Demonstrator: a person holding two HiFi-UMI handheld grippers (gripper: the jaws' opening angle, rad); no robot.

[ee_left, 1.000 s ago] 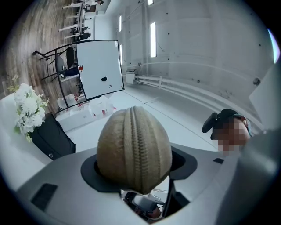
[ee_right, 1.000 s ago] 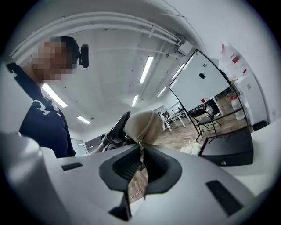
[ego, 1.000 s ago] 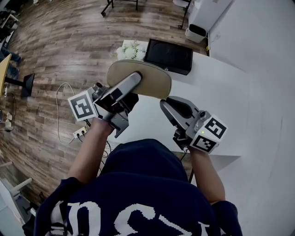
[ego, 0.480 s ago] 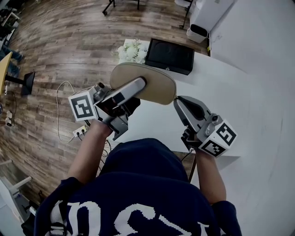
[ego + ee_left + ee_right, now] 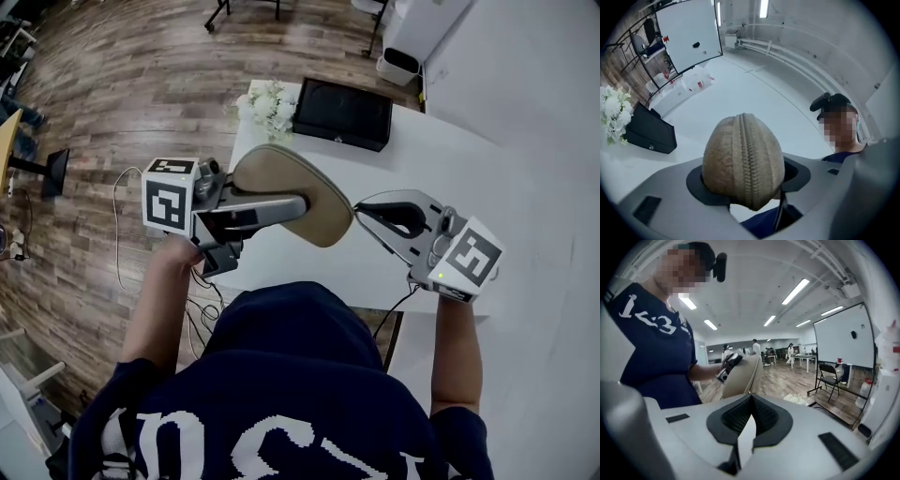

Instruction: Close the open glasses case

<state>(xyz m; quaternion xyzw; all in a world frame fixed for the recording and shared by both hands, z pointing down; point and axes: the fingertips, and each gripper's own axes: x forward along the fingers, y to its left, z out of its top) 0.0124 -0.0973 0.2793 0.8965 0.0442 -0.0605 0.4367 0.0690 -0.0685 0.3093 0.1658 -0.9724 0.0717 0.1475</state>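
A beige zippered glasses case (image 5: 295,187) is held in the air over the near edge of the white table (image 5: 450,169). My left gripper (image 5: 298,208) is shut on its left half, fingers pointing right. In the left gripper view the case (image 5: 743,154) sits end-on between the pads, its zipper line facing the camera. My right gripper (image 5: 361,210) comes in from the right, with its tips against the case's right end. In the right gripper view the jaws (image 5: 749,397) are shut. A small metal glint, seemingly the zipper pull (image 5: 749,392), is pinched at their tips, with the case (image 5: 743,376) just behind.
A black box (image 5: 343,112) and white flowers (image 5: 267,103) stand at the table's far end. A white bin (image 5: 401,66) stands on the wood floor beyond. Cables and a power strip (image 5: 161,272) lie on the floor at the left.
My left gripper has swung the case from pointing away to lying across toward the right. My right gripper has shifted right and turned, and its tips now meet the case's end.
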